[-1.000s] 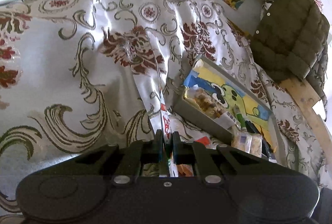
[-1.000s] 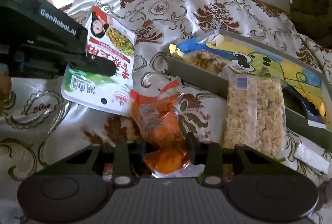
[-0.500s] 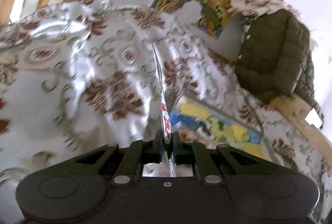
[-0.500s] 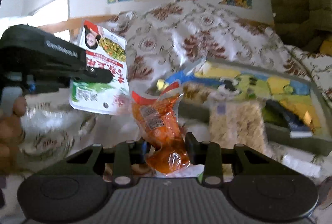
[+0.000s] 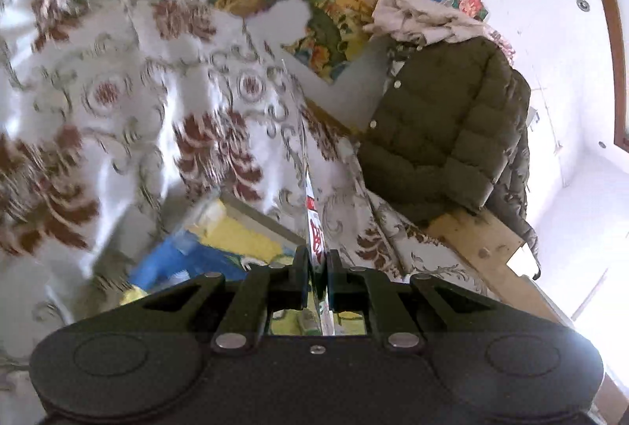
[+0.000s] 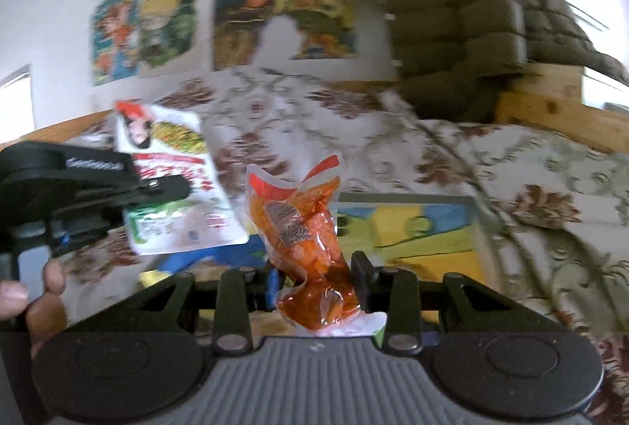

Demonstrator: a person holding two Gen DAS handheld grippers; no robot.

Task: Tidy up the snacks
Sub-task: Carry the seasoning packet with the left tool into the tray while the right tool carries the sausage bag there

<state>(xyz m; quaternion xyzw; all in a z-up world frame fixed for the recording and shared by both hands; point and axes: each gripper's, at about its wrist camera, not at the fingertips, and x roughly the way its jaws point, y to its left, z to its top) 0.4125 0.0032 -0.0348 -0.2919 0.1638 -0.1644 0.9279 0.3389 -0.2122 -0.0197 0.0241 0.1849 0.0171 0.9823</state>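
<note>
Right wrist view carries most of the readable detail. The right gripper [image 6: 314, 279] pinches an orange snack pouch [image 6: 304, 240] between its fingers; the pouch has a red-and-white top edge and a small printed label with a barcode-like block, its text too small to read. To the left, the left gripper [image 6: 173, 187] clamps a flat white packet [image 6: 177, 185] that shows a woman's face, a picture of green food, red characters across the middle and a green band at the bottom; blur keeps the characters illegible. White lettering on that gripper's black body is smeared too. A hand [image 6: 35, 301] grips its handle at the lower left edge. Both packs hang in the air above a grey tray [image 6: 477, 228] lined with a yellow and blue cartoon picture, which sits on the floral cloth [image 6: 530, 169].

Left wrist view shows the same white packet [image 5: 314, 224] edge-on, a thin sliver with red print, held tight between the left gripper [image 5: 316, 269] fingers. Only here are the tray's far corner [image 5: 251, 212] and a wooden rail [image 5: 483, 248] plain. Posters [image 5: 314, 4] and an olive quilted jacket [image 5: 444, 134] appear in both.
</note>
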